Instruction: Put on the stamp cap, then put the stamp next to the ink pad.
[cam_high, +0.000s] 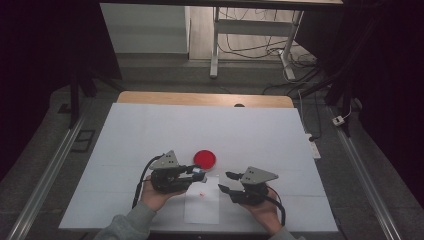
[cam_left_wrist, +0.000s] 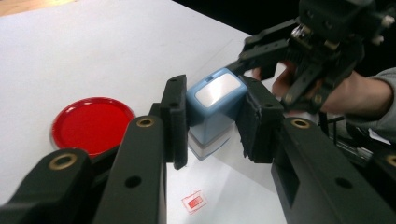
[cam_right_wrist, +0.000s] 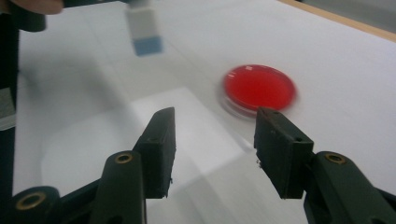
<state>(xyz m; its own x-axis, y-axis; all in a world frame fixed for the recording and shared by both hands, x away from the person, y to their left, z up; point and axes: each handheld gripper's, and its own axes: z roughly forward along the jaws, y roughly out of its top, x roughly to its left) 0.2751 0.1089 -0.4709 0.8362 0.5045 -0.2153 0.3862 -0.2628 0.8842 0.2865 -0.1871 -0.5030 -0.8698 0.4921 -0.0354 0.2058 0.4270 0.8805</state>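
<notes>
A small blue-and-white stamp (cam_left_wrist: 215, 109) hangs just above the table, and my left gripper (cam_left_wrist: 212, 126) is shut on its sides. From above, the left gripper (cam_high: 200, 173) points right over a white sheet of paper (cam_high: 202, 210). That sheet bears a small red stamped mark (cam_left_wrist: 194, 203). A round red ink pad (cam_high: 205, 158) lies flat just beyond the sheet. My right gripper (cam_high: 225, 181) is to the right of the sheet, pointing left. Its own view shows the right gripper (cam_right_wrist: 212, 140) open with nothing between the pads, facing the red ink pad (cam_right_wrist: 259, 88) and the stamp (cam_right_wrist: 144, 30).
A white cover (cam_high: 150, 130) spreads over the table, with a wooden edge (cam_high: 200, 98) showing at the far side. Past it, on the floor, stand a desk frame (cam_high: 215, 45) and loose cables (cam_high: 300, 62). Metal rails run along both sides.
</notes>
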